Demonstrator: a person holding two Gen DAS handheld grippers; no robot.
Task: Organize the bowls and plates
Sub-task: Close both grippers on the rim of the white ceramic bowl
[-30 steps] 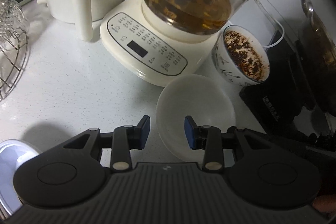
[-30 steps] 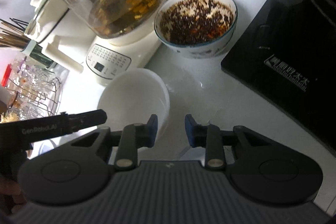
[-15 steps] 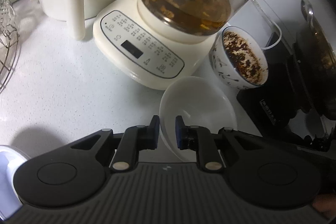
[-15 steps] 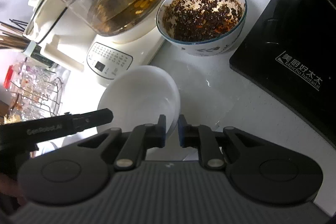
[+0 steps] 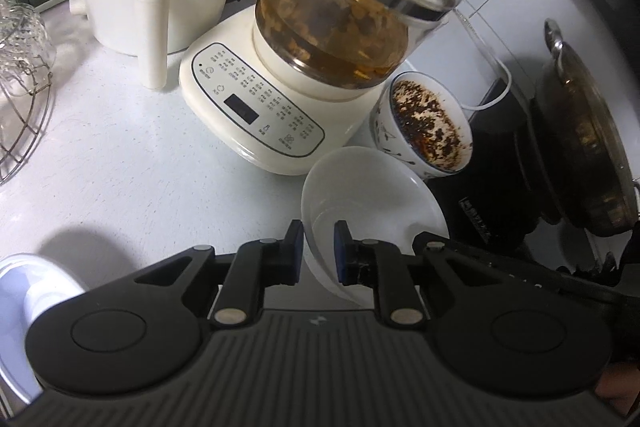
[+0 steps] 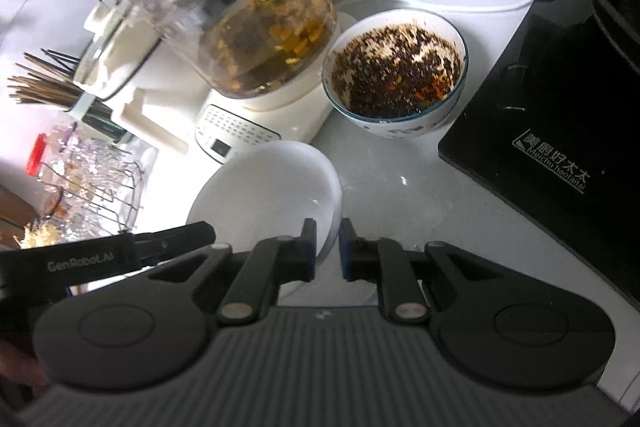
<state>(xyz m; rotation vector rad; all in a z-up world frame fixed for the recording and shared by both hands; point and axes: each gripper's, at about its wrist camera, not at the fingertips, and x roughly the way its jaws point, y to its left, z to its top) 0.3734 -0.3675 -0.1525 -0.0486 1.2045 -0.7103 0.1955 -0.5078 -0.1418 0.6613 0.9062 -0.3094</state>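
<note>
Nearest, the left claw [image 5: 319,246] is clenched on the near rim of the white bowl [image 5: 372,195], and the right claw [image 6: 327,247] grips the same bowl [image 6: 264,187] on its right-hand rim, so 2 claws hold 1 bowl, tilted above the pale surface [image 5: 120,155]. Just beyond stands a patterned bowl [image 6: 394,75] of dark flakes, beside the kettle base [image 5: 256,111] carrying a glass pot [image 5: 352,15]. A black cooktop [image 6: 560,115] lies right.
</note>
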